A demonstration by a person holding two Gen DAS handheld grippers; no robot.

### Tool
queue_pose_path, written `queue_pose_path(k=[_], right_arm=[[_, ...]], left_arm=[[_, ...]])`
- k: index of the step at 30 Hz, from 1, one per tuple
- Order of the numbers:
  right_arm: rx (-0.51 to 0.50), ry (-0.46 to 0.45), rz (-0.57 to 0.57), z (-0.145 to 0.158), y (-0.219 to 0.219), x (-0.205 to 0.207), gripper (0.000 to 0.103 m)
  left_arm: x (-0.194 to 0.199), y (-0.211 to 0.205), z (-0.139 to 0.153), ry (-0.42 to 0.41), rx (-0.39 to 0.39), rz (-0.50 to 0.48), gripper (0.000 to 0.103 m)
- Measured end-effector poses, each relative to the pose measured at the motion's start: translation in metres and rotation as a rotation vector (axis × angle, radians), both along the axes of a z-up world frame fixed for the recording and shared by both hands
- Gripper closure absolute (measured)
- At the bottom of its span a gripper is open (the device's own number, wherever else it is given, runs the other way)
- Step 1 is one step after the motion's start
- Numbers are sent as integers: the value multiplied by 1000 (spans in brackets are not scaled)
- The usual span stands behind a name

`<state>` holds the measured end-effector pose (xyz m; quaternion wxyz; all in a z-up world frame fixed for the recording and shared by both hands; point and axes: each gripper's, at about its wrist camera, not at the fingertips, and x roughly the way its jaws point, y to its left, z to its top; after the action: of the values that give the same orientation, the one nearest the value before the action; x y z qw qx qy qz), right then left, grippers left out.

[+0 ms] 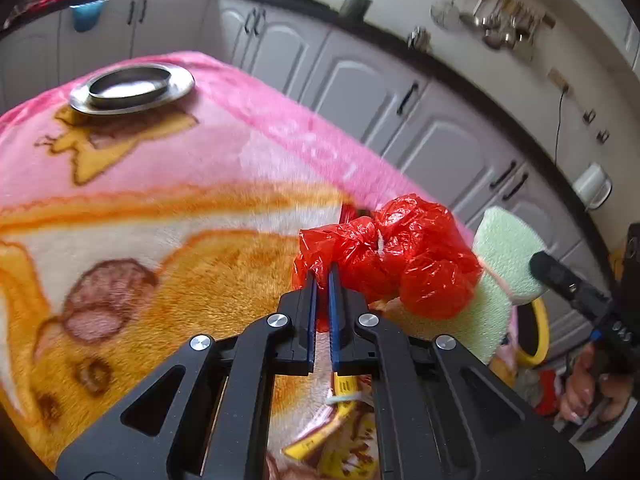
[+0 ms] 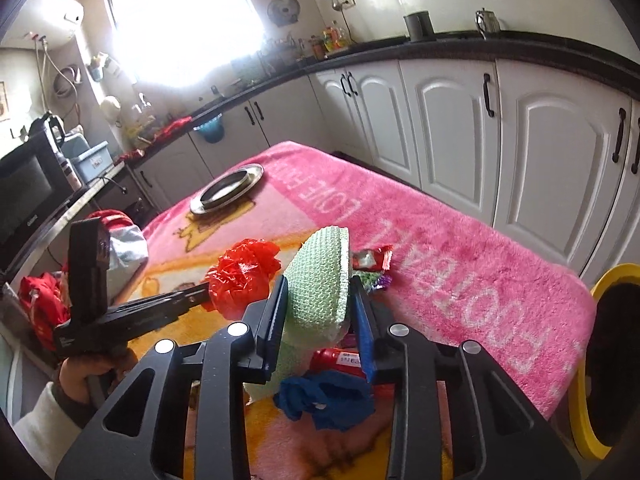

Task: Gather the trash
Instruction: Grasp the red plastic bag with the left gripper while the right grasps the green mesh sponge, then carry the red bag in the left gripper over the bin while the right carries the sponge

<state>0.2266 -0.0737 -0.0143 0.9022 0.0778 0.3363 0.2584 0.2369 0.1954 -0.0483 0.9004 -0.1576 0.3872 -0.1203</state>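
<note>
Above the blanket-covered surface [image 2: 460, 240], the left hand-held gripper [image 1: 323, 276] is pinching an edge of the red bag [image 1: 396, 252] between nearly touching jaws, while the right hand-held gripper [image 2: 320, 304] is clamping a pale green sponge [image 2: 320, 280] upright between its blue pads. Wrappers [image 2: 372, 264] are lying just beyond the sponge, a blue scrap [image 2: 328, 400] and a red tube [image 2: 340, 360] are lying below it (partly hidden), and a steel plate [image 2: 228, 194] is sitting well apart at the far end.
</note>
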Motion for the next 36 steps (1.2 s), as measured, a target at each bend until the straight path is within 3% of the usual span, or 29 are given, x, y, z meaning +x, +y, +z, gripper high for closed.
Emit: queue_pose_path(k=[7,16,36], right_arm=[[28,-62,-1,21,-6,-12,74],[32,-132,12,47,-20,-35,74],[6,-231,-17,83,-86,-77,74]], left_arm=[[-34,-2,38,-105,23,54,102],[-67,-18,59,-168,22,87,102],[-87,-90,88,-239,21,23,102]])
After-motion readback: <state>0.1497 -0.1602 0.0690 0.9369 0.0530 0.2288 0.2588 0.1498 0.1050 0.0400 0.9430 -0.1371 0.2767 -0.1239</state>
